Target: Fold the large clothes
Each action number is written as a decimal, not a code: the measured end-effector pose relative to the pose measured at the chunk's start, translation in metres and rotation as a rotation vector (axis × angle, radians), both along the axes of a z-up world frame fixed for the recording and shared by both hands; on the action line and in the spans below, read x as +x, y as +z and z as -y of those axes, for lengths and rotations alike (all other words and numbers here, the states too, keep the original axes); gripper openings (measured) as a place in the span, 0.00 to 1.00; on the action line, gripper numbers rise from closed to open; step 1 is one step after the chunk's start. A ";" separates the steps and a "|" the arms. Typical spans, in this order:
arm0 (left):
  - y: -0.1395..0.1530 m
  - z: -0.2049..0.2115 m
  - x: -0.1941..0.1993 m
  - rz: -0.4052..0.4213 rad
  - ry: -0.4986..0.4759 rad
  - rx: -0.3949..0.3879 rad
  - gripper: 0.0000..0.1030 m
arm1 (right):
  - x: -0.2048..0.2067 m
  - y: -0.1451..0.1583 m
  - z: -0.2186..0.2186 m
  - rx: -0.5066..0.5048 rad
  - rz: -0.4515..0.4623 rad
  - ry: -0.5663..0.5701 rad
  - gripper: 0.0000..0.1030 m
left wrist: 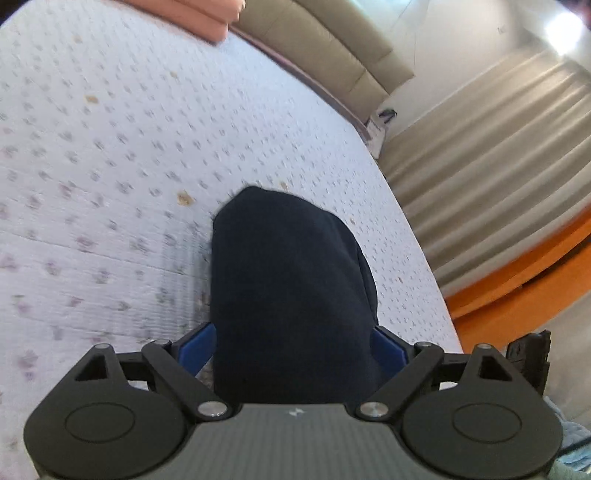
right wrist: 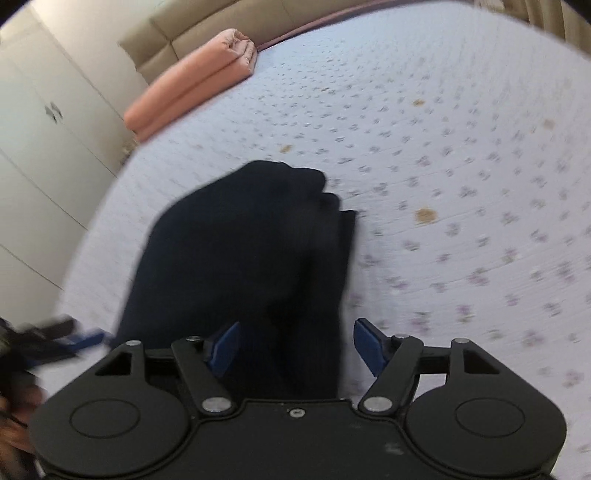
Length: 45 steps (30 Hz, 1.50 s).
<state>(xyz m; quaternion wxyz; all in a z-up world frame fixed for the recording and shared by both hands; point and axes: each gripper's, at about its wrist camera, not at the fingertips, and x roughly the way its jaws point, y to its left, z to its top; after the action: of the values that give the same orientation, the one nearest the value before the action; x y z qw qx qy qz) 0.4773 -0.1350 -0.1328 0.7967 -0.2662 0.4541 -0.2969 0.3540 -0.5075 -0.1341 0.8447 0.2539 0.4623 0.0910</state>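
Note:
A dark navy garment (left wrist: 291,280) hangs bunched between the blue fingers of my left gripper (left wrist: 293,345), above a bed with a white flower-print sheet (left wrist: 110,166). The cloth hides the fingertips; the jaws stand wide around it. In the right wrist view the same navy garment (right wrist: 240,254) drapes over and between the blue fingers of my right gripper (right wrist: 295,345), whose jaws also stand wide. The left gripper (right wrist: 66,336) shows blurred at the far left of that view. The right gripper's black body (left wrist: 528,358) shows at the right edge of the left wrist view.
A folded pink blanket (right wrist: 195,85) lies at the head of the bed, also in the left wrist view (left wrist: 192,14). A beige padded headboard (left wrist: 332,48) stands behind it. Beige curtains (left wrist: 491,177) and orange trim (left wrist: 524,288) lie past the bed's right edge. White wardrobe doors (right wrist: 44,147) stand to the left.

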 end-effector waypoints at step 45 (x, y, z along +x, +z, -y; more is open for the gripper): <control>0.020 -0.155 -0.059 -0.049 -0.092 -0.395 0.62 | -0.068 0.112 -0.210 0.146 0.157 0.182 0.57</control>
<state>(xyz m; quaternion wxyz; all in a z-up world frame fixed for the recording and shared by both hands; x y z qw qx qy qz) 0.4188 0.0198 -0.1123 0.7033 -0.4036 0.4179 -0.4097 0.2861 -0.2973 -0.0225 0.8459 0.2637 0.4080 0.2203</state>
